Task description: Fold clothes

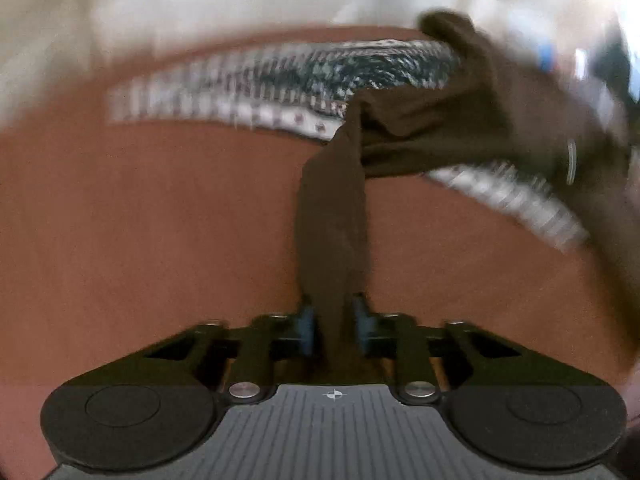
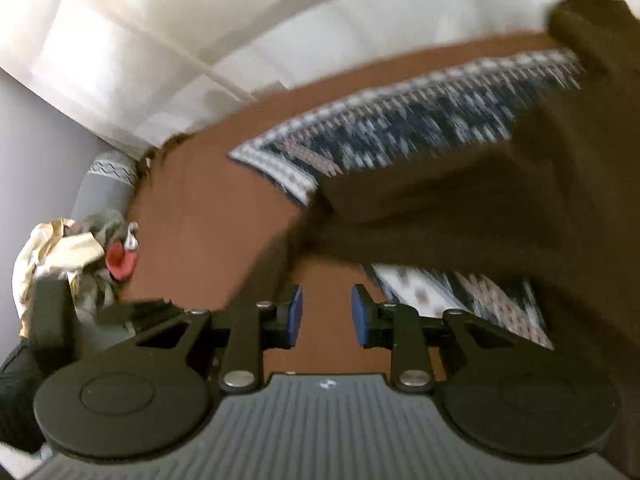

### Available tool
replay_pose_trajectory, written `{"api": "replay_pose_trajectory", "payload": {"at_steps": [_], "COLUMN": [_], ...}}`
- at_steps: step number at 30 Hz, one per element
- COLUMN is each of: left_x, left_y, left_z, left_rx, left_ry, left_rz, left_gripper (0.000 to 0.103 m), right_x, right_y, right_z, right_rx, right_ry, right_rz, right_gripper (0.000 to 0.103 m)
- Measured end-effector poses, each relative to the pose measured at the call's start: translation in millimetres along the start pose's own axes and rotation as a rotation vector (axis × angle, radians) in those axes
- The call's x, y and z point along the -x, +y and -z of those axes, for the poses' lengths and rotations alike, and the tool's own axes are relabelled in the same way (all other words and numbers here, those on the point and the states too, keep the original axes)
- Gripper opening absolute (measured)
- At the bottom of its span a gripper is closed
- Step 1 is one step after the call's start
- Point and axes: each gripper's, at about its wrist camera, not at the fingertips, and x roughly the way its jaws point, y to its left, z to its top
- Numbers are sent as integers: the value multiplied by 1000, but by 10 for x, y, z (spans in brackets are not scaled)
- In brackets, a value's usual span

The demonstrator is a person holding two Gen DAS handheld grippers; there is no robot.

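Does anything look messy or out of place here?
Yes. The brown garment lies bunched across the patterned cloth, one strip pulled taut into the left gripper. The right gripper is open and empty.

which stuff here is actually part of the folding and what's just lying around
In the job:
- dark brown garment
- left gripper, shut on it
- right gripper, open, holding nothing

Lying about:
- patterned rug
- heap of other cloth with something red
- grey roll
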Motion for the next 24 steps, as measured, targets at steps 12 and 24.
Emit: {"api": "replay_pose_trajectory", "payload": {"at_steps": [12,24], "left_x": [633,922], "left_y": [1092,53], "left_z": [730,541], "left_rx": [819,-11], "left_ry": [110,4], "left_rz": [240,2], "left_gripper": [33,57], "right_x": [130,-88], "right_y": [-99,11], "right_z": [517,628], "right_rx": [-61,-69], "right_ry": [58,93], "right_rz": [-50,-87], "right_gripper": [41,42]}}
